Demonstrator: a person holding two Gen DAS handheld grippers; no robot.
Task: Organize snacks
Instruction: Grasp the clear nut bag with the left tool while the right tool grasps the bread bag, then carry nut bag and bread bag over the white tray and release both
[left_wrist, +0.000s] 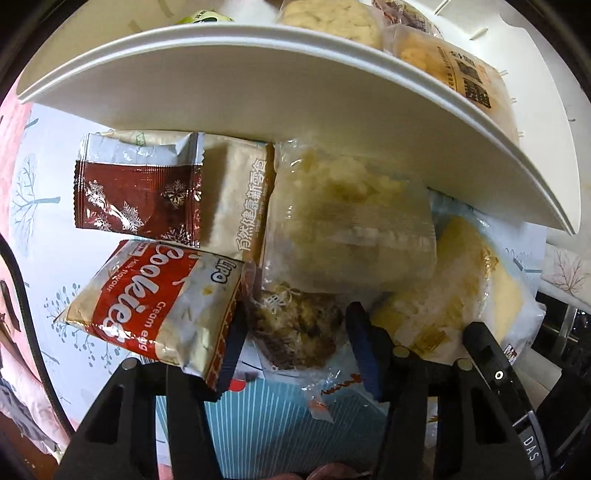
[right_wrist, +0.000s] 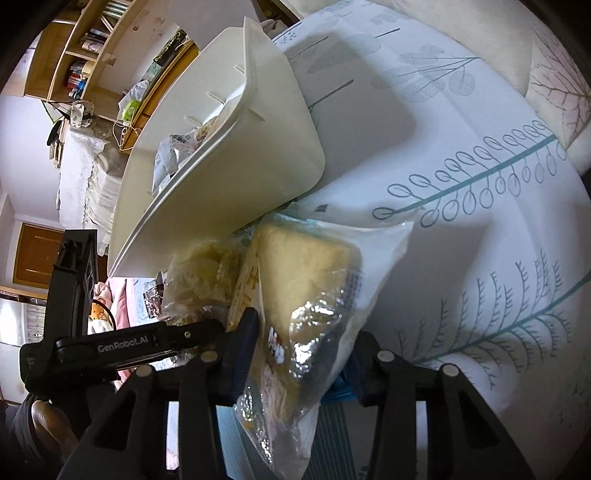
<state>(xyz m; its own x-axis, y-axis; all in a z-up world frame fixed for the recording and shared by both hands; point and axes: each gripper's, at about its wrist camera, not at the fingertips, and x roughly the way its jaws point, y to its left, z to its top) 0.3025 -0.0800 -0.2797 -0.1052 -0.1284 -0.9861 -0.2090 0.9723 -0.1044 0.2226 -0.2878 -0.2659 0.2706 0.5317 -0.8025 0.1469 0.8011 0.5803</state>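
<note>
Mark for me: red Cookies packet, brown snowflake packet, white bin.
red Cookies packet (left_wrist: 155, 299): left wrist view, on the red band under the lettering.
brown snowflake packet (left_wrist: 136, 199): left wrist view, on its brown lower half.
white bin (right_wrist: 236, 155): right wrist view, on its bare outer side wall.

Snack packets (left_wrist: 236, 206) heaped beside white bin (left_wrist: 258, 92), apparently part-filled
</note>
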